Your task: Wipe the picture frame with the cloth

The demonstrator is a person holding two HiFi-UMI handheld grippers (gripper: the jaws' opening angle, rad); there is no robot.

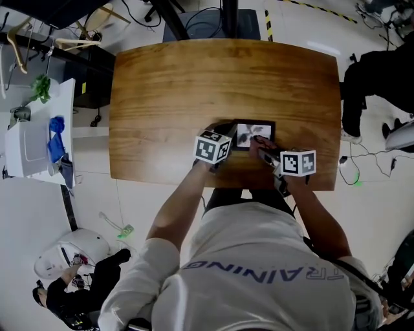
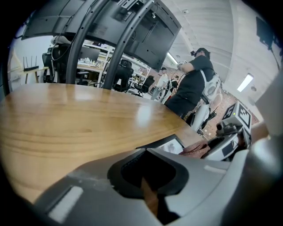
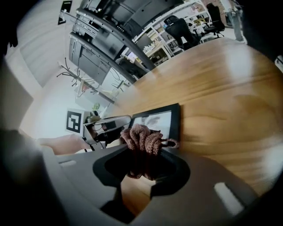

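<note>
A black picture frame [image 1: 253,136] holding a black-and-white print lies flat near the front edge of the wooden table [image 1: 194,84]. My right gripper [image 1: 263,151] is shut on a bunched reddish-brown cloth [image 1: 261,141], which rests on the frame's near right part. In the right gripper view the cloth [image 3: 141,139] bulges out of the jaws over the frame [image 3: 157,121]. My left gripper [image 1: 226,152] sits at the frame's left edge and appears shut on it; the right gripper view shows its fingers [image 3: 116,125] at that edge. The left gripper view shows the frame [image 2: 170,144] and the cloth [image 2: 194,149] to its right.
A white cart [image 1: 39,136] with blue items stands left of the table. A person in black [image 1: 381,71] stands at the right, another person [image 1: 77,284] is low at the bottom left. Monitor stand posts [image 1: 226,19] rise behind the table's far edge.
</note>
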